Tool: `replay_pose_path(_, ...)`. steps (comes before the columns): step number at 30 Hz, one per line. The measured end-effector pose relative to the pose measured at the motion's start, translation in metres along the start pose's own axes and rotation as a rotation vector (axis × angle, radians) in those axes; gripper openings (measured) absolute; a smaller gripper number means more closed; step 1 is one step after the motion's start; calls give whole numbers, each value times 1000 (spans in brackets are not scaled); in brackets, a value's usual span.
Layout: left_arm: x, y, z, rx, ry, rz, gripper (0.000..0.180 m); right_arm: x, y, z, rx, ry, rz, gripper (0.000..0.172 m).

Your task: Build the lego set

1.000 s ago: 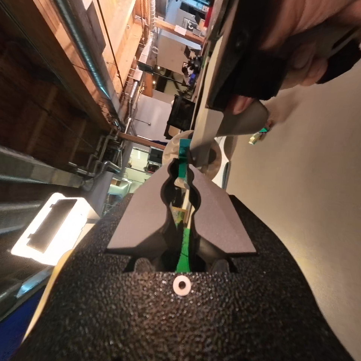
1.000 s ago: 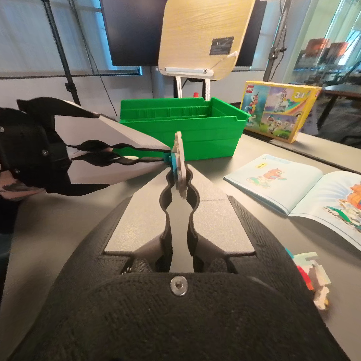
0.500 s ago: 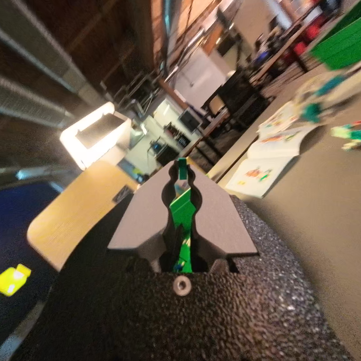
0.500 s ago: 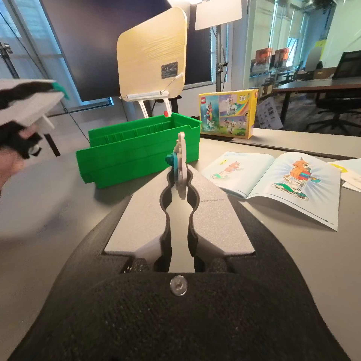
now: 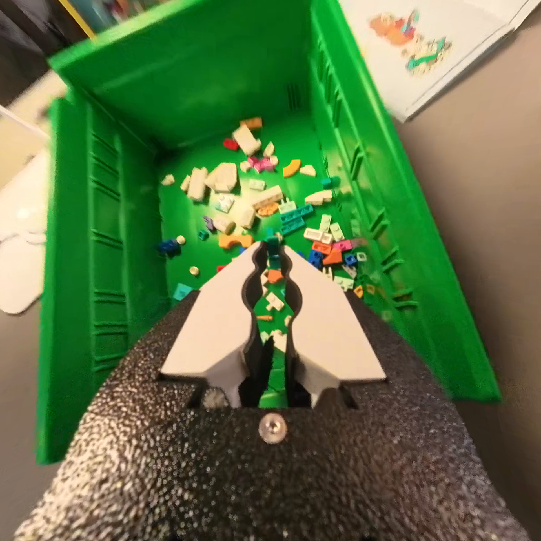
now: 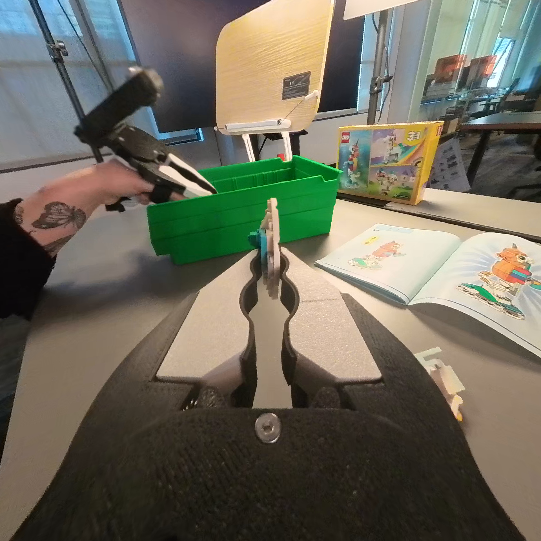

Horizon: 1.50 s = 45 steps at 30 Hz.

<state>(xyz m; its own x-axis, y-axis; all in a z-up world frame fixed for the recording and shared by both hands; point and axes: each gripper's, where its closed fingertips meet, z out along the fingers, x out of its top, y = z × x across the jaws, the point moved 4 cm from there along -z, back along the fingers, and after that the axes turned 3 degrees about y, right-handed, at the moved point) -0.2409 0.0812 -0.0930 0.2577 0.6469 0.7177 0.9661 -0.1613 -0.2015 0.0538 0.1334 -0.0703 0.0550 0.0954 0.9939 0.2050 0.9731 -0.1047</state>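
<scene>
The left tongs point steeply down into a green bin, their tips pinched on a small teal brick whose long axis runs along the fingers, out past the tips toward the bin floor. Under it lies a scatter of loose bricks in cream, orange, teal, blue and pink, spread mostly over the middle and right side of the floor. The picture is blurred, so the brick's studs cannot be made out.

Seen from the right wrist, the left tongs dip over the bin's near left corner from above, nose slanting down and to the right, with a person's hand wrapped round the grip and the forearm reaching in from the table's left edge.

The right tongs lie nearly level above the table, aimed at the bin's long side wall. They are clamped on a flat cream plate assembly held on edge: its long axis stands upright, thin edge toward the camera, rising well above the tips. A blue and teal piece sits on its left face.

An open instruction booklet lies toward the table's right edge, a yellow box stands by the far edge behind the bin, and a small white brick build rests just beside the right tongs' body.
</scene>
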Motion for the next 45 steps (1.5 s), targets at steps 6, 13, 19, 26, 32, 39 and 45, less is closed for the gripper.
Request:
replay_pose_path(6,-45,-1,25,-34,-345,-71,15,-1,-4,1,30,-5,7,7)
replay_pose_path(13,-8,-16,-2,228,-157,-28,56,0,-7,2,74,19,53,7)
replay_pose_path(19,73,70,-80,188,451,106,34,9,-11,-1,212,117,241,7)
replay_pose_path(26,96,190,-84,-471,726,51,27,25,-21,-9,495,261,573,7)
replay_pose_path(32,99,219,-68,-185,851,209,11,24,-17,-8,264,264,274,7)
replay_pose_path(39,101,221,-49,-177,849,134,10,27,-21,-7,9,239,-131,7)
replay_pose_path(45,104,220,-45,-243,850,42,7,28,-24,-7,-103,220,-339,6)
